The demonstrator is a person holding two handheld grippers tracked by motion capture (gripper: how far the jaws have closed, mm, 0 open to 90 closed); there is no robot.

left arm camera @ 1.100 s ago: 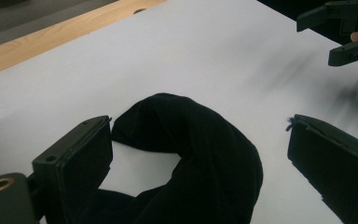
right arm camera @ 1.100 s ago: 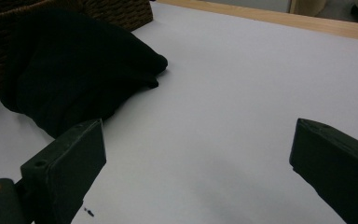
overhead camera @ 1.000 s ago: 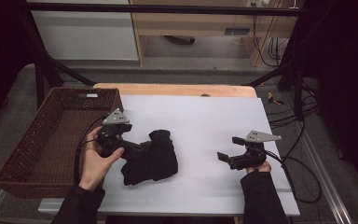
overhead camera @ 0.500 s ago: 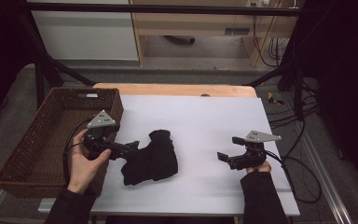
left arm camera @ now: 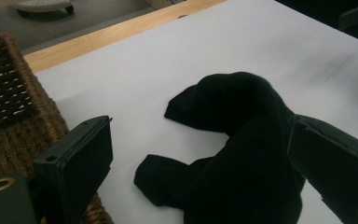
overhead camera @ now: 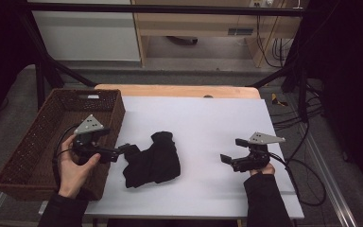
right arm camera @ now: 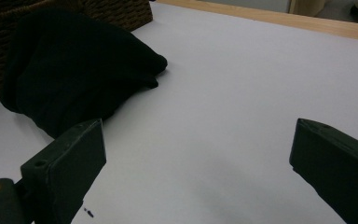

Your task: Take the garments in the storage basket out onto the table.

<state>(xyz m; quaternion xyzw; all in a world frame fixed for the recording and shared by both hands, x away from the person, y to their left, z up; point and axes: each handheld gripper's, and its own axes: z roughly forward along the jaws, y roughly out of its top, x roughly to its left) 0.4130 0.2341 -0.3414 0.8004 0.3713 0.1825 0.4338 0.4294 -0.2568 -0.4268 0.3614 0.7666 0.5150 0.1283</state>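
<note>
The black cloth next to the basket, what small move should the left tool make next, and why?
Probably ease the left tool forward and down onto the near edge of the black cloth, then close. Its jaws stand open at the cloth's left edge, with nothing between them, and the wicker basket sits right beside it. The right tool is open and well off to the side.

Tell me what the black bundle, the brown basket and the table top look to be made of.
Black bundle: soft matte fabric, probably knit cloth, judging by its rounded folds and lack of shine.
Brown basket: woven wicker or rattan, with an open weave visible in its walls.
Table top: smooth matte white sheet, perhaps laminate or paper, over a pale wooden board showing along the far edge.
</note>
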